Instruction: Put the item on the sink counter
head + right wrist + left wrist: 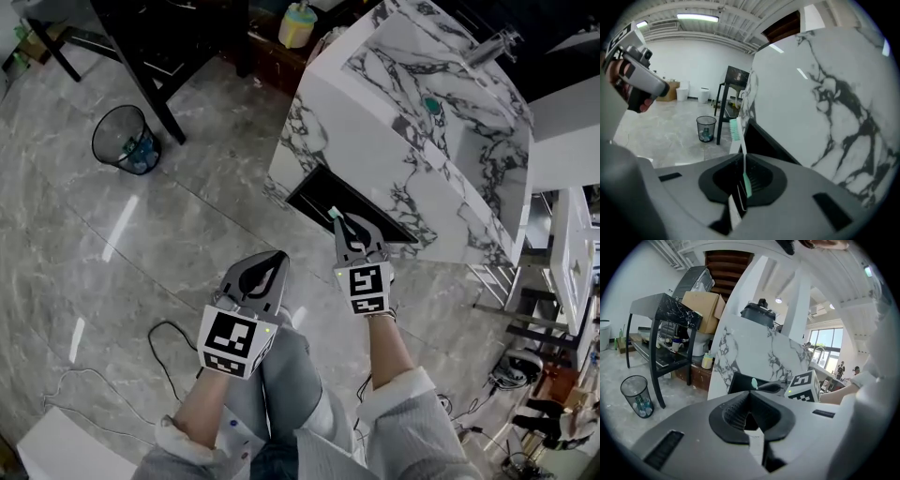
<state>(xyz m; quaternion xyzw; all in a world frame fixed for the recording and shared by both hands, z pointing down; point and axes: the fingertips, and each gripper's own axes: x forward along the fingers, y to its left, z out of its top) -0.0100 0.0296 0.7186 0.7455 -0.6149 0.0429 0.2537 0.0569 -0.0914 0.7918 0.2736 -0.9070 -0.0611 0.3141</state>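
your right gripper [349, 234], lower centre of the head view: jaws clamped on a toothbrush [736, 132], white handle between them, green bristle head sticking out past the tips, near the dark opening [319, 192] in the side of the marble counter [375, 141] and not on its top. your left gripper [270, 265], just left of it: jaws pressed together, nothing between them. also on the floor at upper left: a wire bin [125, 139] beside a black table [164, 42].
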